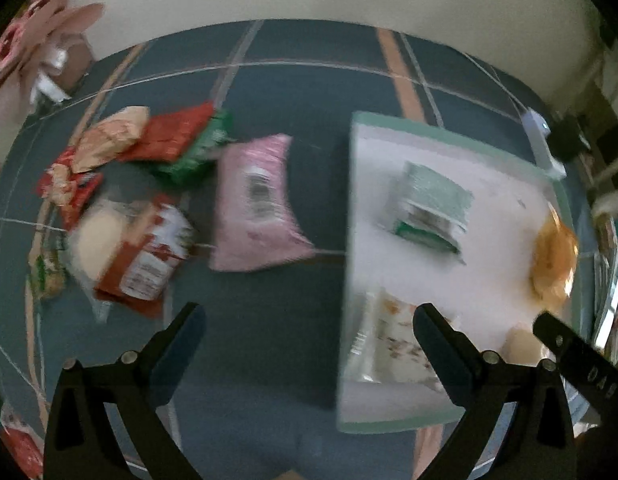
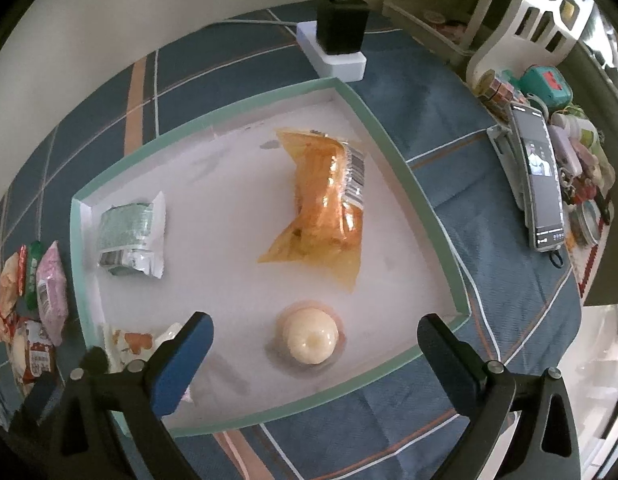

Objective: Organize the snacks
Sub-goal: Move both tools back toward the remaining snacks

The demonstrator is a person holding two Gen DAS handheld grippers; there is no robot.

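Observation:
A shallow white tray with a green rim (image 2: 389,148) lies on the blue checked tablecloth. In it are an orange packet (image 2: 321,204), a green packet (image 2: 131,236), a white packet with orange print (image 2: 137,344) and a round pale jelly cup (image 2: 311,338). My right gripper (image 2: 314,320) hangs open above the jelly cup, with nothing between its fingers. In the blurred left wrist view, my left gripper (image 1: 309,320) is open over the cloth at the tray's left rim (image 1: 351,200). To its left is a loose pile with a pink packet (image 1: 257,204) and several red, green and beige packets (image 1: 161,136).
A white power strip with a black adapter (image 2: 341,20) sits behind the tray. A phone on a stand (image 2: 539,184) and small clutter (image 2: 581,152) line the right table edge, with a white chair (image 2: 529,12) beyond. A pink object (image 1: 37,40) is at the far left corner.

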